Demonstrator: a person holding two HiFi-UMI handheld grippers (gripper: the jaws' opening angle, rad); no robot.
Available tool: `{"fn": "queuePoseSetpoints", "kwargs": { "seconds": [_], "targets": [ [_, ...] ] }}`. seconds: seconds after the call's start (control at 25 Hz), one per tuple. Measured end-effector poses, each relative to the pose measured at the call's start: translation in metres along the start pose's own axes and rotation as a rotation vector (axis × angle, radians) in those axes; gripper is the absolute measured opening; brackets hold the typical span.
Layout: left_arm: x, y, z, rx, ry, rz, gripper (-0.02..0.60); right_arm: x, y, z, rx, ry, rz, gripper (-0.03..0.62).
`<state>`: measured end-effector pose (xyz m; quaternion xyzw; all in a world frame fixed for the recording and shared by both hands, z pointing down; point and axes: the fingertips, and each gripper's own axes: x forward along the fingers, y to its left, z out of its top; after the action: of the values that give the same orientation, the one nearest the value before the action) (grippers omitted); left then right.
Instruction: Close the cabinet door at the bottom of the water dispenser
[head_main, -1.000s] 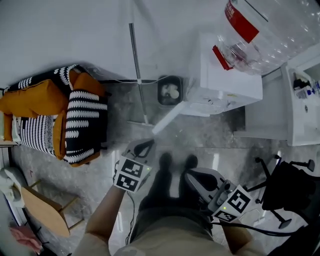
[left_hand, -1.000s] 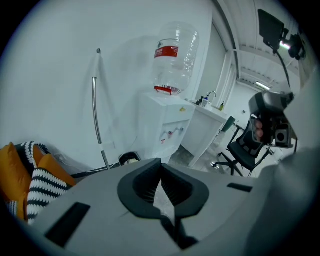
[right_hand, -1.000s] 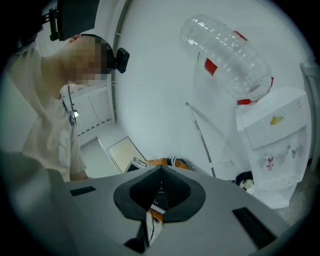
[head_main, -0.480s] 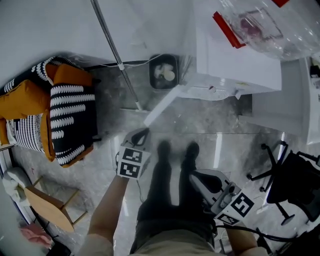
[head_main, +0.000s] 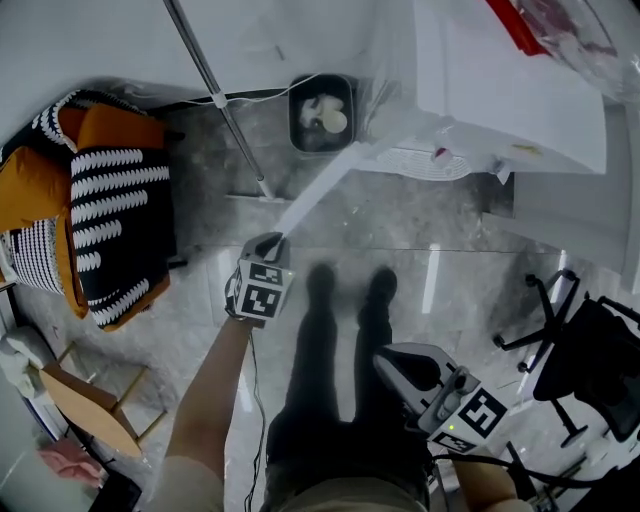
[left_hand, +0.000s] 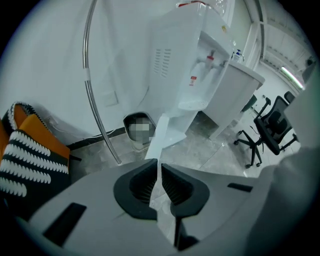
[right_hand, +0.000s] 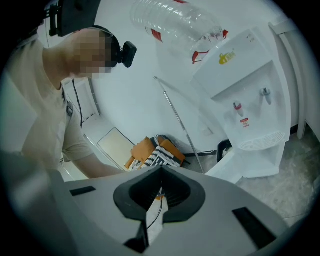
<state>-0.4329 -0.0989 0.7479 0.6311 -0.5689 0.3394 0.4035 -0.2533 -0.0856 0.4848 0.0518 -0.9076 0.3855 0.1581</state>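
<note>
The white water dispenser (head_main: 500, 90) stands at the upper right of the head view, with a clear bottle on top. Its bottom cabinet door (head_main: 320, 190) is swung open and juts toward the lower left. My left gripper (head_main: 272, 240) is shut, holds nothing, and its tip sits right at the door's free edge. In the left gripper view the door (left_hand: 167, 132) rises just beyond the closed jaws of the left gripper (left_hand: 159, 165), below the dispenser (left_hand: 175, 55). My right gripper (head_main: 385, 362) hangs shut and empty by the person's right leg, far from the door (right_hand: 235, 170).
A dark waste bin (head_main: 320, 112) stands by the wall left of the dispenser, beside a slanted metal pole (head_main: 215, 95). Orange and striped cushions (head_main: 110, 200) lie at the left, a wooden stool (head_main: 90, 400) at the lower left. A black office chair (head_main: 590, 350) stands at the right.
My left gripper has dropped and moved forward to the free edge of the open door. The right gripper has sunk a little. The head has come lower and closer to the dispenser.
</note>
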Motion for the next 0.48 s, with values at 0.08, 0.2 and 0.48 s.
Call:
{"fn": "queuePoseSetpoints", "kwargs": {
  "seconds": [0.08, 0.2, 0.48],
  "targets": [
    [0.014, 0.000, -0.014, -0.002, 0.043, 0.002, 0.050, 0.004, -0.003, -0.009, -0.001, 0.017, 0.010, 0.008],
    [0.034, 0.002, -0.026, -0.008, 0.089, -0.005, 0.182, 0.007, -0.007, -0.016, 0.013, 0.035, 0.014, 0.009],
    [0.085, 0.027, -0.034, 0.050, 0.178, 0.079, 0.287, 0.001, -0.022, -0.040, 0.029, 0.093, -0.011, 0.008]
  ]
}}
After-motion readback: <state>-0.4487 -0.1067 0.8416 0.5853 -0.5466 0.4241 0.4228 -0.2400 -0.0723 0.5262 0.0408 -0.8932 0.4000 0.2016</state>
